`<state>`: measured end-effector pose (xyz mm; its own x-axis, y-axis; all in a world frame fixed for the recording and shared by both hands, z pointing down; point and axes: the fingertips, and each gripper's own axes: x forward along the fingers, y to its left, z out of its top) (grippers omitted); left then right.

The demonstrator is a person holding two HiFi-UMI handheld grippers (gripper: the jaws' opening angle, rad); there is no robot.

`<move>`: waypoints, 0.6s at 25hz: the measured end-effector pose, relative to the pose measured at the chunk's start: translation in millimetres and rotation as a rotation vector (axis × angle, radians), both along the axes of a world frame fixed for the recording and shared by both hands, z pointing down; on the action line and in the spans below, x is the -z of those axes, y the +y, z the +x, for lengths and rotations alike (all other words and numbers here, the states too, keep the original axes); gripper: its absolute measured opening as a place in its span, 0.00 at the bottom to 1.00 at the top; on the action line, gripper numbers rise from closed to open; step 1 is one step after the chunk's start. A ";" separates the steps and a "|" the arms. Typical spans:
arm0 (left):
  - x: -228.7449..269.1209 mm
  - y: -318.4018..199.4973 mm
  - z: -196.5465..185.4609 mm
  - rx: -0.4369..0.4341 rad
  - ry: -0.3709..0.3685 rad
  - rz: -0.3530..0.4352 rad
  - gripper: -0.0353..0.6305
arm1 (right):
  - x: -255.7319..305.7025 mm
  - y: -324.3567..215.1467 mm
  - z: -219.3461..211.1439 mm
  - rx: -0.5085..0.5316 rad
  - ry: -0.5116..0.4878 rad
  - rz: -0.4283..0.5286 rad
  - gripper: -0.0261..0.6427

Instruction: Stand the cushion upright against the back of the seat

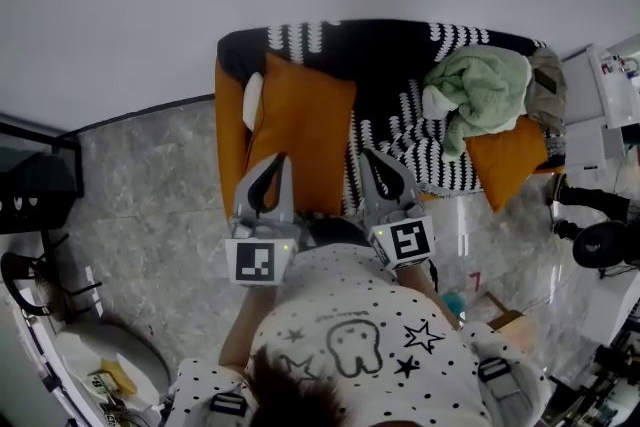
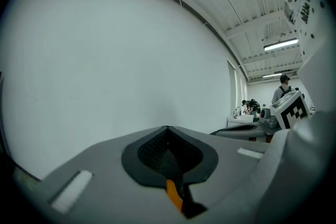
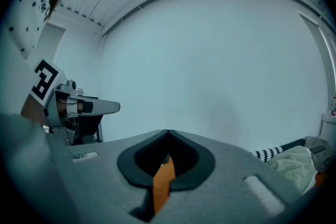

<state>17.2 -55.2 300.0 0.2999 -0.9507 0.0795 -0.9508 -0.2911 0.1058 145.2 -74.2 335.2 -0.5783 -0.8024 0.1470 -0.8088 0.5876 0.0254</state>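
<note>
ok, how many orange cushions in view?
2. Left cushion is at the left end of the seat; right cushion is at the right end, partly under a green blanket. Others may be hidden beneath it.

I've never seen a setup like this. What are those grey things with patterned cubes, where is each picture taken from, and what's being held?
There is no robot: a person holds a gripper in each hand, the left gripper and the right gripper; the cubes belong to them. One picture comes from a camera on the person's head, looking down. The other two come from cameras riding on each gripper, looking along its jaws. Below is a seat covered by a black-and-white blanket, with a green towel and a second orange cushion on its right end. Both grippers are shut on the large orange cushion: orange cloth shows between each pair of jaws.
</note>
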 end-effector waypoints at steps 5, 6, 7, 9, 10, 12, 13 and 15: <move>0.0 -11.9 7.3 0.014 -0.005 0.004 0.05 | -1.6 -12.1 6.6 0.016 0.004 -0.008 0.03; 0.0 -14.2 8.5 0.019 -0.003 0.003 0.05 | -1.3 -14.5 7.7 0.021 0.005 -0.009 0.03; 0.2 -16.5 9.4 0.023 0.000 0.002 0.05 | -1.6 -16.8 8.8 0.024 0.004 -0.011 0.03; 0.1 -20.4 9.3 0.033 0.010 -0.002 0.05 | -2.1 -21.2 10.0 0.030 0.001 -0.015 0.03; 0.1 -21.9 8.6 0.038 0.012 -0.005 0.05 | -2.0 -23.0 10.0 0.033 0.000 -0.016 0.03; 1.5 -23.9 6.8 0.051 0.012 -0.006 0.05 | -3.5 -26.4 9.4 0.041 -0.004 -0.021 0.03; 2.6 -24.8 6.1 0.058 0.012 -0.004 0.05 | -4.5 -28.2 9.1 0.045 -0.007 -0.025 0.03; 3.2 -26.6 6.7 0.072 0.013 -0.007 0.05 | -7.4 -32.2 9.6 0.056 -0.009 -0.036 0.03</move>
<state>23.9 -81.9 296.7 0.2316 -0.9693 0.0829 -0.9678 -0.2210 0.1201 154.8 -106.4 342.7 -0.6235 -0.7633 0.1694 -0.7749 0.6321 -0.0038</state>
